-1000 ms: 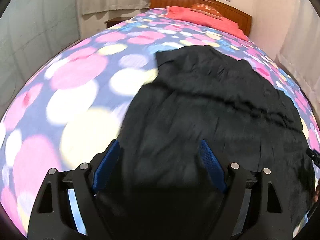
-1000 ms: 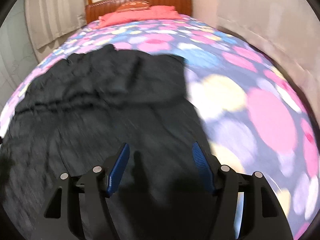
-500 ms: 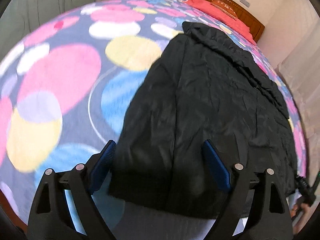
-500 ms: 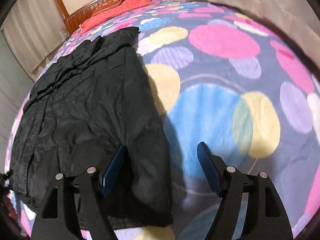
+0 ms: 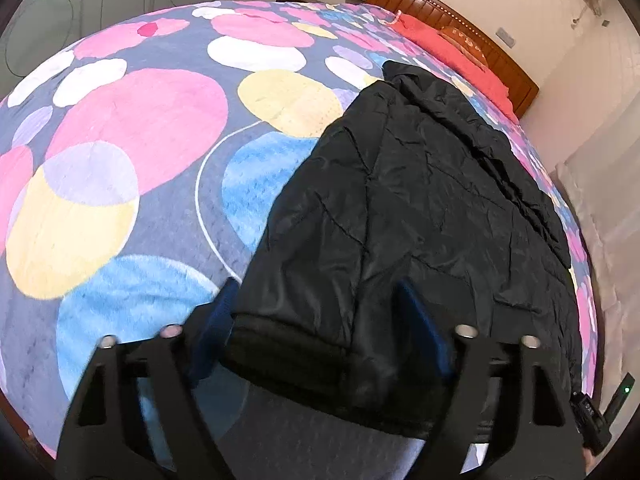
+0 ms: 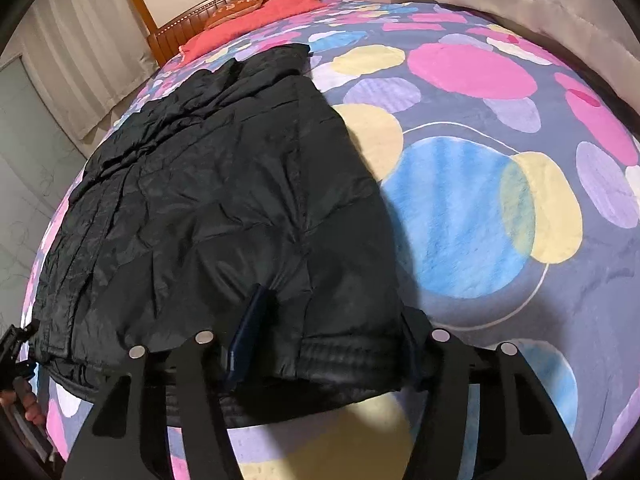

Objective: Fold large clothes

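Note:
A large black quilted jacket (image 5: pixel 420 200) lies spread flat on the bed; it also shows in the right wrist view (image 6: pixel 224 200). My left gripper (image 5: pixel 324 320) is open, its blue-padded fingers (image 5: pixel 420 320) straddling the jacket's near left hem corner. My right gripper (image 6: pixel 328 332) is open too, its fingers (image 6: pixel 248 328) astride the ribbed hem at the near right corner. The right pad there is mostly hidden by the fabric. Neither has closed on the cloth.
The bed is covered by a bedspread (image 5: pixel 120 168) with big pink, yellow and blue circles (image 6: pixel 472 208). A red pillow (image 5: pixel 452 56) and a wooden headboard (image 6: pixel 240 4) are at the far end. Curtains and walls flank the bed.
Both grippers have come down and back toward the jacket's near hem, from above its middle to the two near corners. Both stayed open.

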{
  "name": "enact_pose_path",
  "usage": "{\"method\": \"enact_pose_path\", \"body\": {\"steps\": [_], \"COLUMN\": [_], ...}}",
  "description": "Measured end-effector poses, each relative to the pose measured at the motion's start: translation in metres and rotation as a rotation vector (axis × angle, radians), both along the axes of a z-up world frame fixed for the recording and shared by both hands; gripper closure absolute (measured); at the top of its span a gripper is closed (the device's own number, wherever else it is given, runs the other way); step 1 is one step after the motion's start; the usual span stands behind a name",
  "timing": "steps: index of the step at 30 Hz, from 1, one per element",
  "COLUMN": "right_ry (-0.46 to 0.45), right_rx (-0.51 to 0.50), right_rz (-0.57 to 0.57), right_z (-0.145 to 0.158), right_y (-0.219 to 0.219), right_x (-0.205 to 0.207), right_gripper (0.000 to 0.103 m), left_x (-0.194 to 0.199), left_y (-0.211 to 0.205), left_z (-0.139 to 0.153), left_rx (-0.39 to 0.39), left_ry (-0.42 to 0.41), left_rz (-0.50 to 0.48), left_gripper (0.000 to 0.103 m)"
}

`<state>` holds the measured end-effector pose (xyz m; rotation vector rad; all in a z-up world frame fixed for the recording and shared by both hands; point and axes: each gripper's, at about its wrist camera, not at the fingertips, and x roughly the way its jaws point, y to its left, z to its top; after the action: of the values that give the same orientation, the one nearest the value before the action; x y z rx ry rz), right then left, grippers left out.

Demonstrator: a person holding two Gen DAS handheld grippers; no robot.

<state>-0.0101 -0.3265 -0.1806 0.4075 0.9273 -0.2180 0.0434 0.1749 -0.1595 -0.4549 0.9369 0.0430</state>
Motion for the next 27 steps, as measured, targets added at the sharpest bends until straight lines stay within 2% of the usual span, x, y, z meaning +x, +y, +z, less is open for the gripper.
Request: {"method": "enact_pose_path", "body": {"steps": [4,9,13,18,20,22,24,27], "right_ry": [-0.006,-0.017,-0.042,-0.040,-0.042,-0.046,-0.046,-0.054], "right_rx": [0.014,0.037,0.082,0.078,0.084,0.095,0.093,0.091], "right_rz": [0.005,0.009,-0.021,-0.033,-0.028,-0.034,-0.034,-0.031], "right_z": [0.000,0.000,-0.003,-0.003,-0.002,-0.003,-0.003,-0.003], "right_y": [0.001,-0.003,-0.006,0.003,0.005,0.006,0.007,0.008], "right_x": [0.000,-0.003,-0.009,-0.010,-0.011,-0.012,-0.011,-0.012], "right_gripper": [0.053,0.052,0.045,0.039,0.041,0.044,0.048,0.058], "left_x": [-0.004,-0.008,-0.014,-0.013,-0.013,-0.014,-0.015,-0.014], "left_y": [-0.001,0.009,0.008,0.000,-0.003,-0.003,-0.002,0.000], "left_z": [0.000,-0.001,-0.001,-0.002,-0.002,-0.003,-0.003,-0.003], "left_rx": [0.002,-0.071,-0.085,-0.076,-0.071,-0.076,-0.089,-0.097], "left_ry": [-0.012,-0.005,-0.002,-0.008,-0.017,-0.021,-0.023,-0.025], "left_rz": [0.007,0.026,0.008,0.015,0.015,0.012,0.015,0.020], "left_gripper": [0.039,0.038,0.033,0.033,0.040,0.053,0.062,0.071]}}
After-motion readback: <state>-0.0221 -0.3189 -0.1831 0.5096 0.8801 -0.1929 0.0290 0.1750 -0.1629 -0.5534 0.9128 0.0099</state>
